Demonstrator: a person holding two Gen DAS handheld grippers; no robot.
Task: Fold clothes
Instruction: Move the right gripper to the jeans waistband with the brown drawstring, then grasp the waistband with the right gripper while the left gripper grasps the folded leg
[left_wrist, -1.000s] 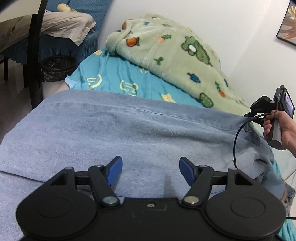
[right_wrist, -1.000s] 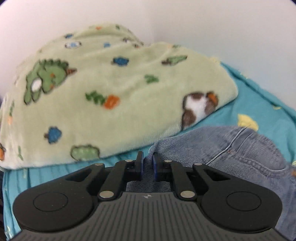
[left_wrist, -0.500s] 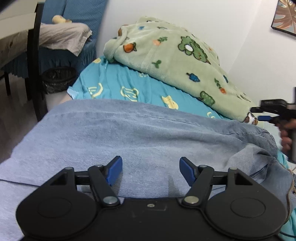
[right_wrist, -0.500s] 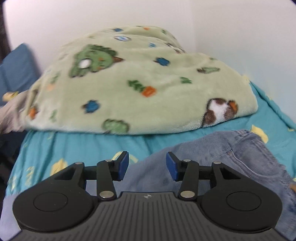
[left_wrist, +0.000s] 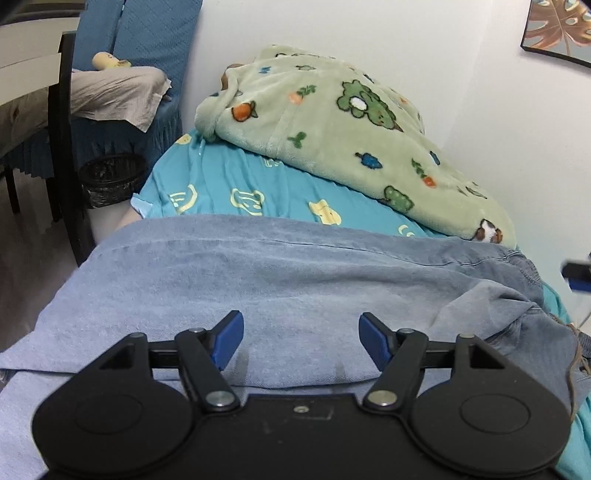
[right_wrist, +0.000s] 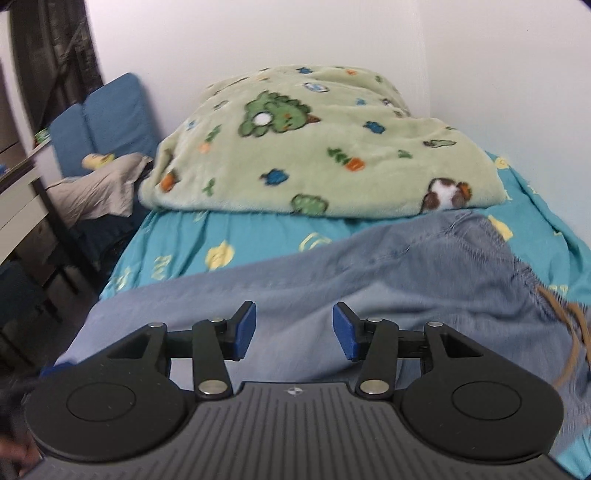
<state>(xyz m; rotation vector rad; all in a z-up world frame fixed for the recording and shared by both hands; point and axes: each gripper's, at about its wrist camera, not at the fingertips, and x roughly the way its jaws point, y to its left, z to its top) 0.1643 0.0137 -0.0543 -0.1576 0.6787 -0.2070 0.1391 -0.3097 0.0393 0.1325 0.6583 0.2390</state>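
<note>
Here, jeans (left_wrist: 295, 280) cover a teal bed (left_wrist: 221, 184).

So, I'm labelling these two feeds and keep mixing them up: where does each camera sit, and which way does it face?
Left wrist view: on the left gripper, looking forward and down over the jeans toward the green blanket and wall; its own open fingers show, and an edge of the right gripper.
Right wrist view: on the right gripper, facing the same blanket across the jeans; its jaws, just opened, hold nothing.
Shared: jeans, blanket, blue sheet.
</note>
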